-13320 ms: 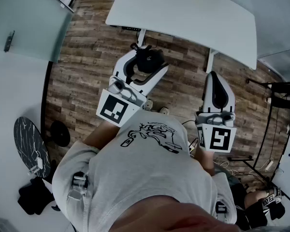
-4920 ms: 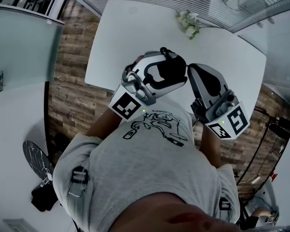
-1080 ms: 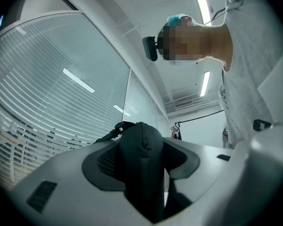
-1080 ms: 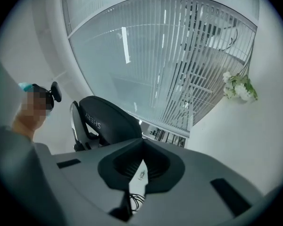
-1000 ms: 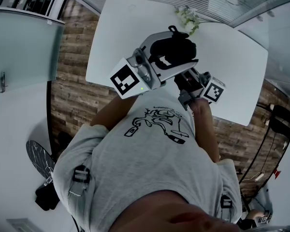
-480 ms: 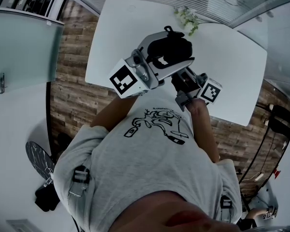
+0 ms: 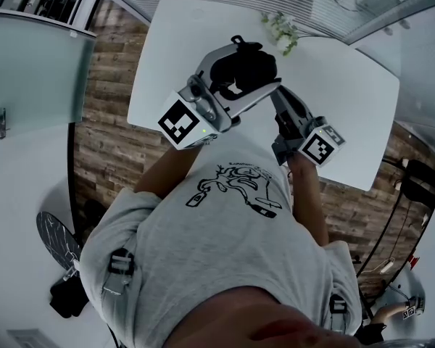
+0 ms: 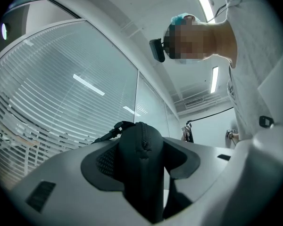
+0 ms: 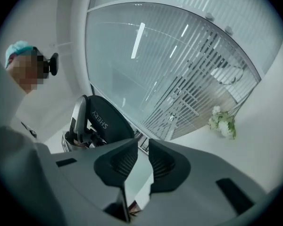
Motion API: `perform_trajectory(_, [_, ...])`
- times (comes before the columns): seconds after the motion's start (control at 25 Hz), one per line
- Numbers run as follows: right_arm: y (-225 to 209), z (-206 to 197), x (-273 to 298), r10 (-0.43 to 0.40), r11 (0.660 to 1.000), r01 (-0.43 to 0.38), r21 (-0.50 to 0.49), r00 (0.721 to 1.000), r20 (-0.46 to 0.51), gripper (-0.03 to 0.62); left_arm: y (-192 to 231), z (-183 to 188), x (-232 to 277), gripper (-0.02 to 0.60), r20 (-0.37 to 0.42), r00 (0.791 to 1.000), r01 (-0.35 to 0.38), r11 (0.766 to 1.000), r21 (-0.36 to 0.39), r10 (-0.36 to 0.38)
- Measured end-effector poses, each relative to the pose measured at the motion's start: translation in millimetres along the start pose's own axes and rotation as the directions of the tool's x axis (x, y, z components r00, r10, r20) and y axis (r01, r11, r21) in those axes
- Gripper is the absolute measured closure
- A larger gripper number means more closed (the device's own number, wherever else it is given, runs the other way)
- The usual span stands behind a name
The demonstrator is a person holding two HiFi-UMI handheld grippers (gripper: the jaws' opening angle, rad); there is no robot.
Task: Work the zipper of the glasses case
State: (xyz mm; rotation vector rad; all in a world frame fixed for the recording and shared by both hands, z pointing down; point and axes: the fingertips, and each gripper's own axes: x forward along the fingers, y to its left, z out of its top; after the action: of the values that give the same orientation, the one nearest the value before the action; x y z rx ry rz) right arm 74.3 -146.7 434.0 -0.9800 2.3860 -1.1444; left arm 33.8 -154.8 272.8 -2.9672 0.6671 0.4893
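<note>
Right gripper [image 9: 142, 149] jaws have just been opened, nothing between them. Glasses case [image 7: 245, 65] is clamped by left gripper [image 8: 140, 147], upper centre. Zipper stroke is judged finished.

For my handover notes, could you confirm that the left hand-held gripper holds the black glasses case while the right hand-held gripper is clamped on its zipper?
Not quite: the right gripper view shows the right hand-held gripper off the zipper, its jaws having just been opening, apart, with nothing between them. The left hand-held gripper does hold the black glasses case.
</note>
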Motion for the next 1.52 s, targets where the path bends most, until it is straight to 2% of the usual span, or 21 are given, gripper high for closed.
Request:
perform_trajectory(0.16, [1.4, 20.4, -12.1, -0.079, 0.980, 0.083, -0.182, 0.996, 0.027, 0.523, 6.8, -2.9, -6.2, 0.341, -0.005, 0.999, -0.038, 0.999, -0.008, 0.037])
perform_trajectory(0.32, [8.6, 37.1, -20.3, -0.128, 0.933, 0.140, -0.332, 0.990, 0.057, 0.536, 13.0, -7.7, -11.9, 0.341, -0.020, 0.998, -0.068, 0.998, -0.014, 0.068])
perform_trajectory(0.52, [25.0, 51.2, -28.5, -0.179, 0.843, 0.198, -0.500, 0.980, 0.087, 0.543, 14.9, -12.5, -17.5, 0.341, -0.051, 0.994, -0.092, 0.996, -0.003, 0.092])
perform_trajectory(0.72, [40.6, 63.8, -35.0, -0.220, 0.746, 0.244, -0.619, 0.968, 0.117, 0.549, 15.8, -14.1, -21.2, 0.341, -0.070, 0.992, -0.106, 0.994, 0.003, 0.106])
perform_trajectory(0.88, [51.5, 75.2, -40.6, -0.245, 0.670, 0.275, -0.690, 0.959, 0.145, 0.557, 17.3, -16.7, -23.7, 0.341, -0.090, 0.989, -0.117, 0.993, 0.008, 0.117])
perform_trajectory(1.04, [61.5, 85.1, -47.4, -0.260, 0.613, 0.299, -0.731, 0.950, 0.171, 0.565, 17.6, -17.6, -24.5, 0.341, -0.107, 0.986, -0.128, 0.992, 0.010, 0.128])
perform_trajectory(1.32, [73.4, 88.0, -52.5, -0.281, 0.561, 0.325, -0.762, 0.940, 0.194, 0.579, 16.8, -19.0, -31.0, 0.341, -0.127, 0.982, -0.135, 0.990, 0.029, 0.138])
perform_trajectory(1.52, [76.2, 91.5, -56.3, -0.289, 0.538, 0.344, -0.769, 0.933, 0.216, 0.588, 15.8, -20.5, -30.5, 0.341, -0.134, 0.981, -0.135, 0.990, 0.037, 0.138])
